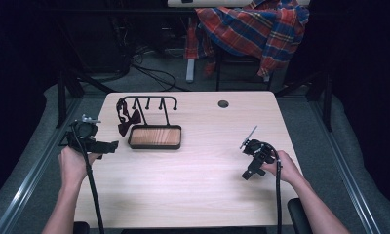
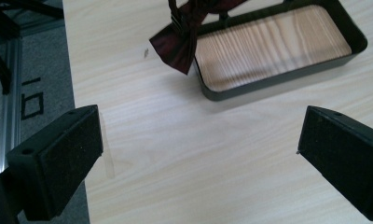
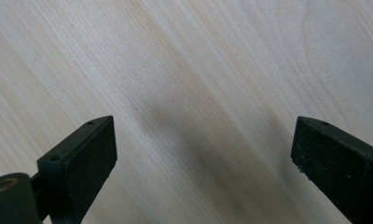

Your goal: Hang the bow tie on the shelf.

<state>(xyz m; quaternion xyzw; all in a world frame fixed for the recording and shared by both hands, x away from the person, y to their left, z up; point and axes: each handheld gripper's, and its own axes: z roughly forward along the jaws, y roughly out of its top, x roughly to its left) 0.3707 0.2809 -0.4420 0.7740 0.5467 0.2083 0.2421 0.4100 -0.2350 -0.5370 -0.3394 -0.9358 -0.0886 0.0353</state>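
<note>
Bow tie (image 1: 127,121) hangs off rack (image 1: 149,102) at L end, over tray (image 1: 155,137) edge. L gripper (image 1: 110,145) nearby, R gripper (image 1: 247,173) well apart; both wide open, empty. Judged: grab not yet begun.

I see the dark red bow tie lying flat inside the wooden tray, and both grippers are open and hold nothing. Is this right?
Not quite. The bow tie is not inside the tray; it hangs from the left end of the black rack above it, dangling beside the tray's left edge, as the high view shows. The rest stands: the left gripper and right gripper are both open and hold nothing.
</note>
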